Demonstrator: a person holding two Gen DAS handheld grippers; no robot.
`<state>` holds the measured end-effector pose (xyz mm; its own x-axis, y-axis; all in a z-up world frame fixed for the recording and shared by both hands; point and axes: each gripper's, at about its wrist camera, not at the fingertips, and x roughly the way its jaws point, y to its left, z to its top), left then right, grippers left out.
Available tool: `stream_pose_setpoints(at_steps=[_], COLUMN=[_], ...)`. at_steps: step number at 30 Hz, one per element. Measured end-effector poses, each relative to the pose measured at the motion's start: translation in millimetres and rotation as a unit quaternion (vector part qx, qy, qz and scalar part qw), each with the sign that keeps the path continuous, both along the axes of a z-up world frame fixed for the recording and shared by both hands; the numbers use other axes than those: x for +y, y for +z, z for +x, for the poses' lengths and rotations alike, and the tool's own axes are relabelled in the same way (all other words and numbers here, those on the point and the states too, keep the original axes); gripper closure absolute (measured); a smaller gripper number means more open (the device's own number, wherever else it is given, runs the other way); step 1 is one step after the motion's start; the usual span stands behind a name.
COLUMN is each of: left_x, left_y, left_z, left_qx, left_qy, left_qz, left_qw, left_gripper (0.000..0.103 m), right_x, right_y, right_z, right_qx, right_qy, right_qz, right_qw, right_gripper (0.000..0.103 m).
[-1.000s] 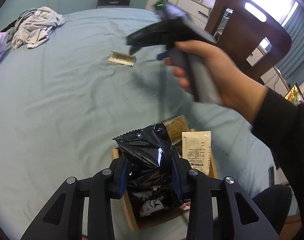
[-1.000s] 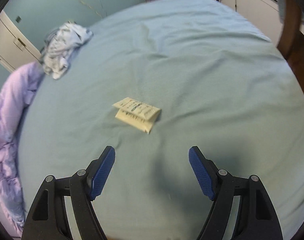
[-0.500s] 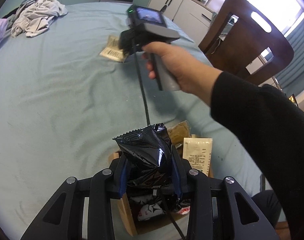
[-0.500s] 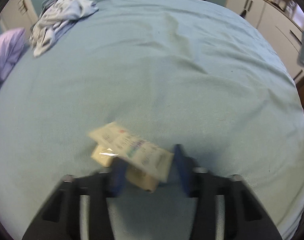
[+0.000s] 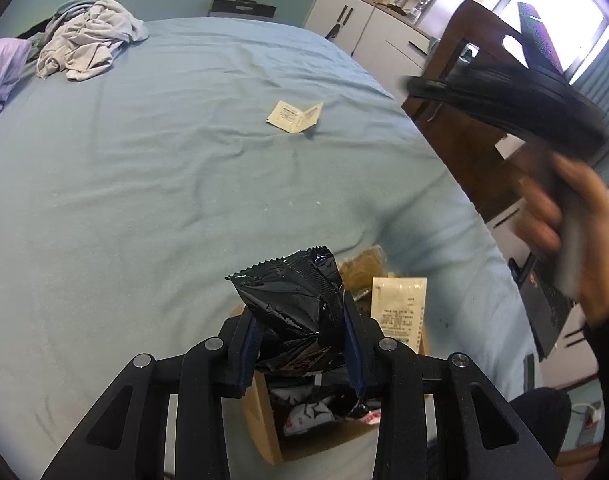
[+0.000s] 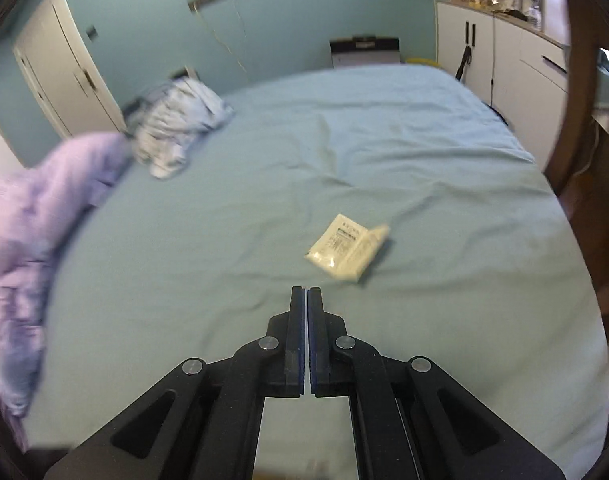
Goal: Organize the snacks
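A glossy, crinkled black foil packet (image 5: 294, 304) is seen over a matt cardboard box (image 5: 264, 432). The sheet (image 6: 264, 184) is matt, creased cloth; the chair (image 5: 464, 120) is polished wood.

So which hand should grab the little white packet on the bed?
Probably the right. The right gripper is shut on nothing and points near the white packet; the left gripper already holds the black snack bag.

Crumpled black snack bag (image 5: 296, 312) above box (image 5: 264, 424)
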<state>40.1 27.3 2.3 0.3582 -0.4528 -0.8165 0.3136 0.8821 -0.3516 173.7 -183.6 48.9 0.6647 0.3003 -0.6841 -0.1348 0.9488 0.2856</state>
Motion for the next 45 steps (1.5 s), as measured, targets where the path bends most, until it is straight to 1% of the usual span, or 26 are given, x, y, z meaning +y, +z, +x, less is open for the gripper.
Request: stream_pose_setpoints(at_steps=[1, 3, 7, 11, 12, 14, 15, 16, 17, 19, 20, 21, 22, 24, 26, 28, 30, 32, 35, 36, 37, 38, 39, 40, 42, 45], left_x=[-0.9, -4.7, -16.7, -26.4, -28.5, -28.6, -28.7, -28.6, -27.7, -26.3, -25.2, -25.2, -25.7, -26.4, -27.3, -27.6, -28.6, -28.6, -29.9, -30.1, -30.5, -30.5, -30.3, -30.7, -30.7, -30.0], left_y=[-0.3, -0.1, -3.0, -12.5, -12.9, -10.1, -8.7, -7.5, -6.4, -5.3, -4.5, -4.0, -3.0, -2.8, -3.1, -6.8, -11.1, -15.5, -18.2, -18.4, -18.8, -19.1, -19.8, -20.4, -20.4, -15.3], left_z=[-3.3, -8.6, -21.2, -28.3, -29.0, -32.3, -32.4, -31.8, -32.0, -29.6, -28.0, -26.9, -24.8, -21.1, -17.6, -13.7, -9.9, -4.1, 0.4, 2.1, 3.4, 5.1, 5.9, 5.8, 5.2, 3.5], left_qx=[0.000, 0.005, 0.017, 0.028, 0.029, 0.024, 0.020, 0.017, 0.014, 0.010, 0.006, 0.001, -0.005, -0.011, -0.018, -0.015, -0.005, 0.005, 0.013, 0.015, 0.016, 0.016, 0.017, 0.017, 0.018, 0.011], left_qy=[-0.003, -0.010, -0.036, -0.050, -0.051, -0.052, -0.053, -0.052, -0.051, -0.048, -0.045, -0.041, -0.037, -0.032, -0.033, -0.037, -0.040, -0.043, -0.040, -0.040, -0.039, -0.039, -0.039, -0.040, -0.039, -0.037], left_qz=[0.004, 0.009, 0.005, 0.029, 0.032, 0.032, 0.032, 0.031, 0.030, 0.026, 0.028, 0.031, 0.038, 0.052, 0.062, 0.065, 0.065, 0.063, 0.056, 0.055, 0.053, 0.052, 0.053, 0.054, 0.054, 0.044], left_qw=[1.0000, 0.9999, 0.9992, 0.9979, 0.9978, 0.9978, 0.9979, 0.9980, 0.9981, 0.9984, 0.9986, 0.9987, 0.9986, 0.9981, 0.9974, 0.9971, 0.9971, 0.9971, 0.9975, 0.9976, 0.9977, 0.9977, 0.9977, 0.9976, 0.9976, 0.9983], left_gripper=[0.068, 0.068, 0.068, 0.068, 0.068, 0.068, 0.068, 0.068, 0.068, 0.068, 0.068, 0.068, 0.068, 0.068, 0.068, 0.068, 0.068, 0.068, 0.068, 0.068, 0.068, 0.068, 0.068, 0.068, 0.068, 0.070], right_x=[-7.4, -12.7, -16.9, -16.2, -15.8, -17.3, -20.0, -23.5, -30.3, -50.4, -53.9, -59.4, -64.5, -71.7, -77.0, -77.3, -72.4, -66.0, -51.2, -44.9, -38.6, -32.5, -24.2, -14.3, -2.4, 6.6], right_y=[7.2, 12.2, 3.9, -12.6, -14.8, -24.4, -26.1, -29.8, -32.5, -33.6, -36.4, -39.0, -43.0, -51.5, -62.3, -71.8, -82.7, -93.0, -100.7, -103.2, -106.4, -110.0, -112.9, -118.1, -126.0, -110.1], right_z=[-26.6, -67.6, -115.6, -123.9, -119.2, -102.3, -92.4, -81.1, -69.5, -51.6, -43.7, -30.7, -23.7, -1.2, 27.2, 57.6, 91.6, 123.0, 165.3, 179.8, 187.2, 198.4, 198.9, 203.5, 207.0, 194.3], right_qx=[-0.009, -0.013, -0.005, 0.038, 0.050, 0.078, 0.090, 0.102, 0.109, 0.112, 0.107, 0.097, 0.094, 0.094, 0.112, 0.147, 0.185, 0.196, 0.185, 0.181, 0.180, 0.183, 0.189, 0.204, 0.216, 0.172], right_qy=[0.001, 0.004, 0.006, -0.003, -0.008, -0.022, -0.029, -0.037, -0.045, -0.064, -0.076, -0.091, -0.099, -0.123, -0.145, -0.153, -0.139, -0.128, -0.125, -0.125, -0.124, -0.121, -0.122, -0.126, -0.123, -0.112], right_qz=[0.013, 0.011, -0.009, -0.007, 0.005, 0.051, 0.067, 0.088, 0.109, 0.142, 0.154, 0.173, 0.182, 0.199, 0.207, 0.205, 0.207, 0.224, 0.182, 0.159, 0.146, 0.129, 0.110, 0.080, 0.057, 0.035], right_qw=[1.000, 1.000, 1.000, 0.999, 0.999, 0.995, 0.993, 0.990, 0.987, 0.982, 0.979, 0.976, 0.974, 0.968, 0.961, 0.956, 0.951, 0.946, 0.958, 0.962, 0.965, 0.967, 0.968, 0.968, 0.967, 0.978], right_gripper=[0.103, 0.103, 0.103, 0.103, 0.103, 0.102, 0.097, 0.089, 0.084, 0.056, 0.050, 0.037, 0.029, 0.028, 0.028, 0.029, 0.029, 0.029, 0.029, 0.034, 0.049, 0.060, 0.081, 0.095, 0.100, 0.101])
